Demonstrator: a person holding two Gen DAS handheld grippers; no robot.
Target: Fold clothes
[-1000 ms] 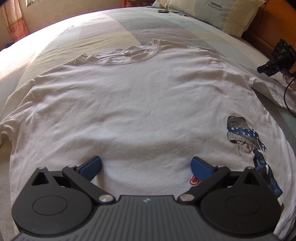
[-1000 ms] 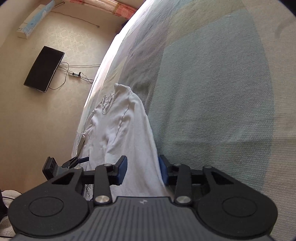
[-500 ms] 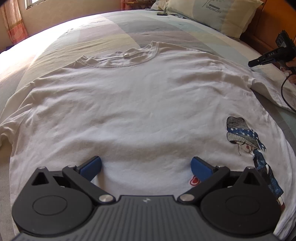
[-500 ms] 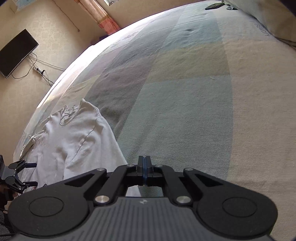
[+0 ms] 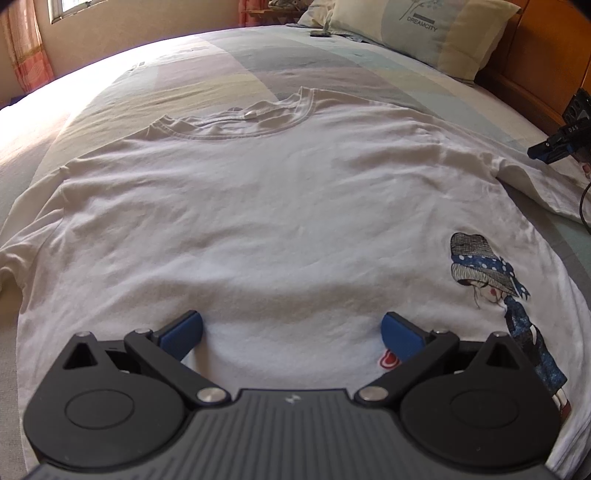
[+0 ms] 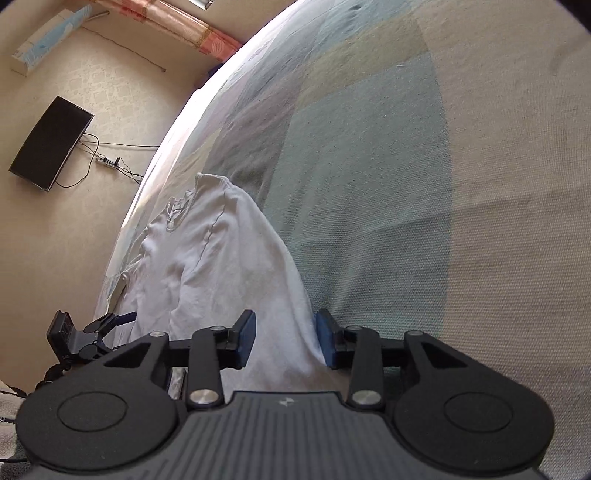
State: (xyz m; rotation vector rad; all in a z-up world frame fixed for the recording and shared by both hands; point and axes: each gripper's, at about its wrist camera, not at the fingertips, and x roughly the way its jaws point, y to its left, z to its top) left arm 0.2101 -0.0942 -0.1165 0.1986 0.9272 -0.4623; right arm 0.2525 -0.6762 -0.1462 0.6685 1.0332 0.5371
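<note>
A white long-sleeved T-shirt (image 5: 280, 221) lies spread flat, front up, on a bed covered with a bedspread (image 6: 388, 155) in pale colour blocks. Its neckline points toward the pillow (image 5: 417, 29) at the head, and a printed figure in a hat and blue scarf (image 5: 495, 291) sits near the hem on one side.

The left gripper (image 5: 291, 328) hovers tilted downward over the lower middle of the shirt, its blue-padded jaws spread wide with only flat cloth beneath them, nothing pinched.

The right gripper (image 6: 286, 341) points down at a shallower angle along the shirt's outstretched sleeve (image 6: 266, 280), at the far side of the garment. Its jaws have just been opening and now stand partly apart; the sleeve fabric runs between the pads, and neither pad visibly presses on it.

A dark flat screen (image 6: 51, 144) hangs on the wall beyond the bed.
</note>
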